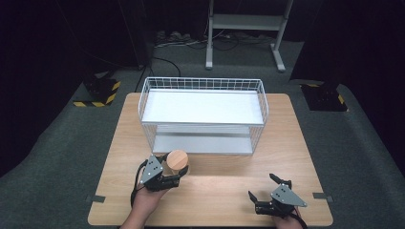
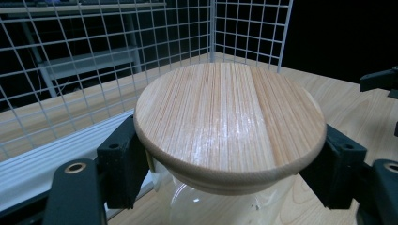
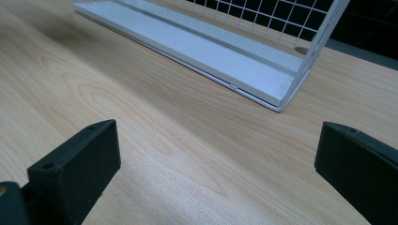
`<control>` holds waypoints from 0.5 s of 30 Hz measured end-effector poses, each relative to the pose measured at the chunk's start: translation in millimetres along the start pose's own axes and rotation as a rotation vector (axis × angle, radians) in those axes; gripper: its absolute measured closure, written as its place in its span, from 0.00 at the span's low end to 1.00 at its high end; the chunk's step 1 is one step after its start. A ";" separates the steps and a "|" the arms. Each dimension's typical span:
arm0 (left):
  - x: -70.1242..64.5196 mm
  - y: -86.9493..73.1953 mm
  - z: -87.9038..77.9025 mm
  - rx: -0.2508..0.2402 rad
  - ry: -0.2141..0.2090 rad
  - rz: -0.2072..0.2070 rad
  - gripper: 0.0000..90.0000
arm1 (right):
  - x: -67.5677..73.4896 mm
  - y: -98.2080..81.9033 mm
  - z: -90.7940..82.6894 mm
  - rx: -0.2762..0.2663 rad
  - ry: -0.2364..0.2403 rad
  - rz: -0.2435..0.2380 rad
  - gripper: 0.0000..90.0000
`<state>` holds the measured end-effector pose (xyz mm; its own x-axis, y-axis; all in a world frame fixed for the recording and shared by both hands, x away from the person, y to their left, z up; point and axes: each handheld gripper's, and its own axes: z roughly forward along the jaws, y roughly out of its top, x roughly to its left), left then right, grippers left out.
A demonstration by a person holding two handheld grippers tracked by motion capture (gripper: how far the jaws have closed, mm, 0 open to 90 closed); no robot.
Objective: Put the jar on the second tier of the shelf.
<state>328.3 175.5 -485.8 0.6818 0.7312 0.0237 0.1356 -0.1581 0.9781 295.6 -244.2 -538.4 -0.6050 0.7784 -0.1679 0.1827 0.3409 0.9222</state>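
Up front — lidded jar [image 1: 177, 162] (glass), left tongs [image 1: 180, 177].

A lab: black curtains [image 1: 43, 43], hazard-striped stand bases [image 1: 98, 93]

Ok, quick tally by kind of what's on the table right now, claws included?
Glass jars with wooden lid: 1
White wire racks: 1
Claws: 2, the left claw shut on the jar, the right claw open over bare table
Total: 4
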 end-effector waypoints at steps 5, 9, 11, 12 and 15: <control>3.4 3.6 -5.0 -0.018 0.005 -0.013 0.29 | 0.0 0.0 0.0 0.000 0.000 0.000 0.00; 7.2 7.5 -9.9 -0.026 0.017 -0.015 0.29 | -0.1 0.0 0.0 0.000 0.001 0.000 0.00; 8.5 9.3 -11.8 -0.032 0.020 -0.017 0.29 | 0.0 0.0 0.0 0.000 0.001 -0.001 0.00; 9.3 10.7 -13.1 -0.034 0.023 -0.017 0.29 | 0.0 0.0 0.0 0.000 0.001 -0.001 0.00; 10.0 12.6 -14.7 -0.035 0.027 -0.016 0.29 | 0.1 0.0 0.0 0.000 0.000 -0.001 0.00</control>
<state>326.3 190.6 -470.1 0.6598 0.7513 0.0136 0.1201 -0.1233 0.9851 295.6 -244.1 -538.4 -0.6054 0.7778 -0.1690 0.1821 0.3421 0.9219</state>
